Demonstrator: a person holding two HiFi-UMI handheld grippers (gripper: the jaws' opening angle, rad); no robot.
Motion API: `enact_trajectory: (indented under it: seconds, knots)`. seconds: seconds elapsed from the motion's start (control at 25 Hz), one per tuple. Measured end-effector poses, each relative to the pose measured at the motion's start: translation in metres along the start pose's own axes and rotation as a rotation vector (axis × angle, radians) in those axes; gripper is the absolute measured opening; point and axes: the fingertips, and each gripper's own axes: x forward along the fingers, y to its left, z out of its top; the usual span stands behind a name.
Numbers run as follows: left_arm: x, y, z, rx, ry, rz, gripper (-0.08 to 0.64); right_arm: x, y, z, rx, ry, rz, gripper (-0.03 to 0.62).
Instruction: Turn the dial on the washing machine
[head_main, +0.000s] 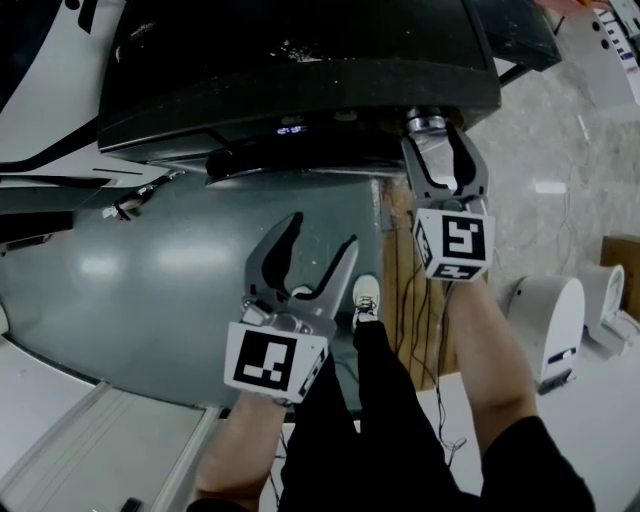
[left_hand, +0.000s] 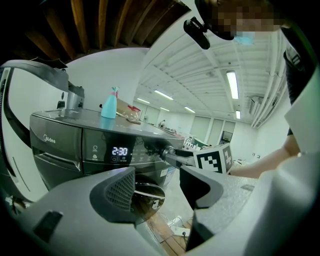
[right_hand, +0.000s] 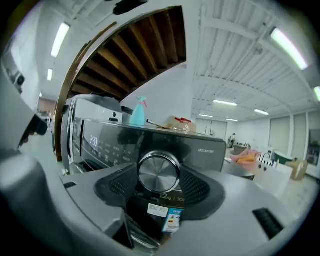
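The dark washing machine (head_main: 300, 70) fills the top of the head view, and its lit display (left_hand: 120, 151) reads 2:30. The round silver dial (right_hand: 159, 172) sits at the right end of the control panel. My right gripper (right_hand: 158, 186) is at the dial (head_main: 427, 123), one ribbed pad against each side of it. It is shut on the dial. My left gripper (head_main: 322, 235) hangs in front of the grey round door (head_main: 150, 280), well left of and below the dial. It is open, with nothing between its fingers (left_hand: 120, 192).
A blue spray bottle (left_hand: 108, 105) and a wrapped packet (right_hand: 178, 123) stand on the machine's top. A wooden board (head_main: 400, 290) with cables leans beside the machine. White appliances (head_main: 550, 325) stand on the floor at the right. The person's leg and shoe (head_main: 366, 297) are below the door.
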Motion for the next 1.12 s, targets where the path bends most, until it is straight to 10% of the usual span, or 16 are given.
enact_trajectory:
  seconds: [0.8, 1.12]
  knots:
    - [-0.0033, 0.0005, -0.0013, 0.0, 0.0, -0.001, 0.261, -0.0016, -0.0033, -0.0029, 0.037, 0.008, -0.004, 0.288]
    - [-0.0048, 0.0005, -0.0036, 0.0, 0.002, -0.002, 0.261, -0.0031, 0.0046, -0.0038, -0.363, 0.067, -0.057, 0.291]
